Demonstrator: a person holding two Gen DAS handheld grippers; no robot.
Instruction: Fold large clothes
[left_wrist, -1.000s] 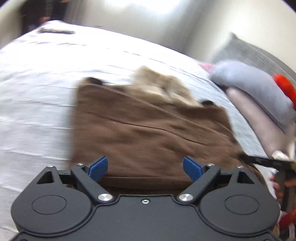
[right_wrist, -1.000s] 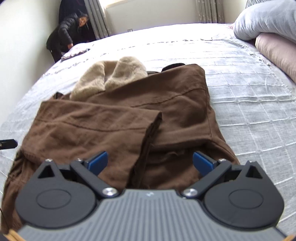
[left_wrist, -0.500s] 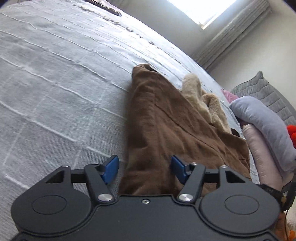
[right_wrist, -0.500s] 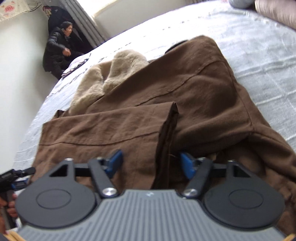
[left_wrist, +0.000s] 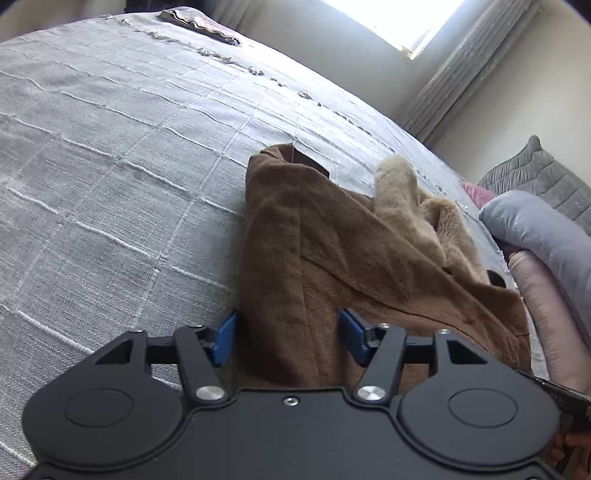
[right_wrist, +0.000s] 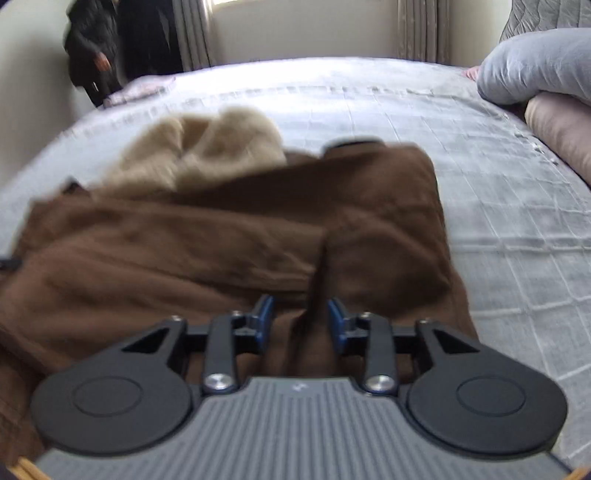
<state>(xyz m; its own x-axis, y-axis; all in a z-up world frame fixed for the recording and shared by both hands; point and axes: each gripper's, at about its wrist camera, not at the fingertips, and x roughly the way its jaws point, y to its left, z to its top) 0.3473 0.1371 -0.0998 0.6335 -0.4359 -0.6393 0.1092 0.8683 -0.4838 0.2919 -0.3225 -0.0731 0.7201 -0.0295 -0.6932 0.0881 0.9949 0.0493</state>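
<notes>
A large brown coat (left_wrist: 332, 266) with a beige fleece collar (left_wrist: 413, 206) lies on a grey bed. My left gripper (left_wrist: 288, 338) straddles the coat's near left edge; its blue jaws are part-open with a fold of brown cloth between them. In the right wrist view the coat (right_wrist: 221, 240) fills the middle, collar (right_wrist: 207, 147) at the far side. My right gripper (right_wrist: 300, 321) has its jaws narrowed around a raised ridge of the coat's near hem, still a gap at each side.
The grey quilted bedspread (left_wrist: 110, 177) spreads to the left and far side. A grey pillow (left_wrist: 546, 236) and a pink pillow (left_wrist: 554, 332) lie at the right. A person in dark clothes (right_wrist: 96, 55) stands by the far corner near the curtains.
The left gripper swung to the coat's left edge and closed partway over it. The right gripper narrowed its jaws around a fold at the coat's near hem.
</notes>
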